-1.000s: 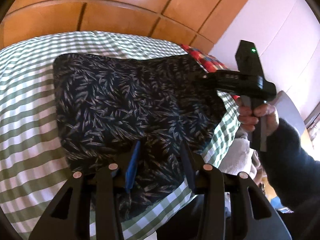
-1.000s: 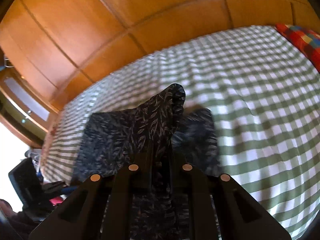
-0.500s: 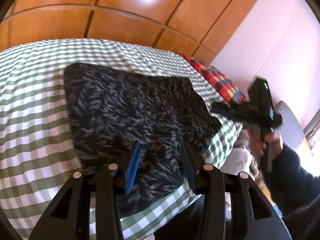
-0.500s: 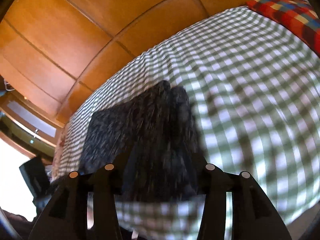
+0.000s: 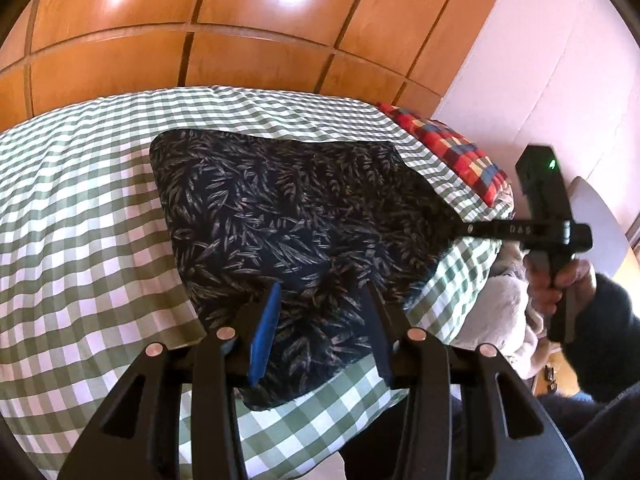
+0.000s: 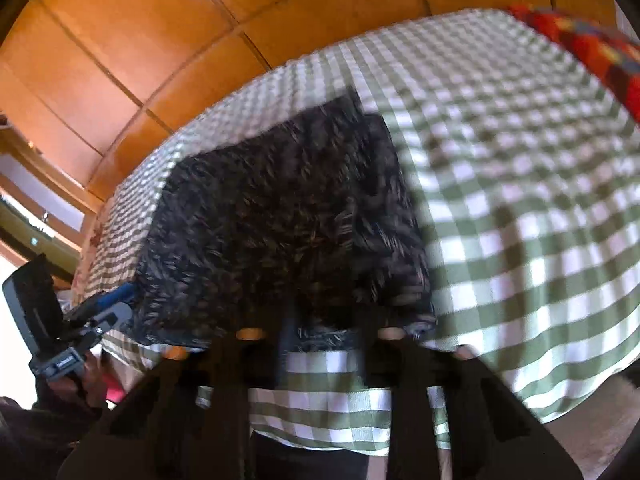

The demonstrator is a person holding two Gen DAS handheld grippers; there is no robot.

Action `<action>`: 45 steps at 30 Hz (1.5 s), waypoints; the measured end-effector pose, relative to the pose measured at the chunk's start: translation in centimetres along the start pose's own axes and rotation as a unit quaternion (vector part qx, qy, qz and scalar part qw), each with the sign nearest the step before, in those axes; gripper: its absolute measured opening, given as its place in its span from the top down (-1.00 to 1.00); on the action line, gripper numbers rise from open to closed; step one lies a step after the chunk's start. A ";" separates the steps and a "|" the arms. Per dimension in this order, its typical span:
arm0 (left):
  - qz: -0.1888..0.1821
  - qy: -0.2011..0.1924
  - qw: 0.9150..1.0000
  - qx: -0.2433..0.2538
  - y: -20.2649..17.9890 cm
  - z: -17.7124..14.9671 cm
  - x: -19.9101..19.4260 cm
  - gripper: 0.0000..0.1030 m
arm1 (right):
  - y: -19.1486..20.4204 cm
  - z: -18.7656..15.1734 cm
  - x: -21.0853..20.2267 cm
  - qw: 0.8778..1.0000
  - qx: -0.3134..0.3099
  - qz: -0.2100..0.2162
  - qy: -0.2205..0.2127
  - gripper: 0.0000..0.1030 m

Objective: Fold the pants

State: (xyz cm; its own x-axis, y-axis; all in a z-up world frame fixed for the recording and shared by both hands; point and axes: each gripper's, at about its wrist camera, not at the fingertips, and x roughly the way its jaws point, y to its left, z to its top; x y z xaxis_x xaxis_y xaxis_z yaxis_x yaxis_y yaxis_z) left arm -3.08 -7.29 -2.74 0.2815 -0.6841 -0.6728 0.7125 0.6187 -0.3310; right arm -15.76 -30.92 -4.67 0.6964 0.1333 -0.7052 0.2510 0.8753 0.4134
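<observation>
Dark leaf-print pants [image 5: 280, 216] lie folded and flat on the green-checked bed [image 5: 80, 220]. My left gripper [image 5: 320, 288] hovers open over their near edge, nothing pinched between its blue-padded fingers. The right wrist view shows it at the pants' left corner [image 6: 128, 292]. My right gripper [image 5: 456, 229], held by a hand [image 5: 560, 284], reaches the pants' right edge. In its own blurred view the right gripper [image 6: 328, 320] is closing, with a gap still showing. The near edge of the pants [image 6: 272, 216] lies between its fingers.
A red plaid pillow [image 5: 452, 152] lies at the bed's far right end, against a pale wall. Wooden panels [image 5: 240, 20] rise behind the bed. A white towel [image 5: 496, 312] and a pale chair back [image 5: 596, 224] sit off the bed's right edge.
The right gripper let go of the raised fold, which now lies flat on the pants. It opened, drew back to the pants' edge, and its jaws have narrowed again. The left gripper barely shifted.
</observation>
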 end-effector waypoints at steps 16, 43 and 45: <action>0.023 -0.008 1.000 -0.002 -0.5 -0.1 -0.2 0.09 | 0.3 -0.4 0.7 0.994 -0.050 -0.092 -0.005 0.10; 0.228 0.028 0.970 -0.086 5.1 4.1 5.5 0.08 | 2.7 4.1 6.9 0.992 -0.053 -0.110 -0.016 0.04; 0.226 0.020 0.970 -0.084 5.0 4.1 5.2 0.08 | 2.5 4.2 6.6 0.993 -0.052 -0.101 -0.019 0.04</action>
State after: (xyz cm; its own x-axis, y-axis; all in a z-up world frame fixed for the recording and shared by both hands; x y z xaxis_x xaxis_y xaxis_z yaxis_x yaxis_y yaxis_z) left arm 4.60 -9.38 -5.17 0.5124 -0.3147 -0.7990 0.4062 0.9086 -0.0974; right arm -7.71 -29.77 -5.89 0.6634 -0.0660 -0.7453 0.3189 0.9260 0.2018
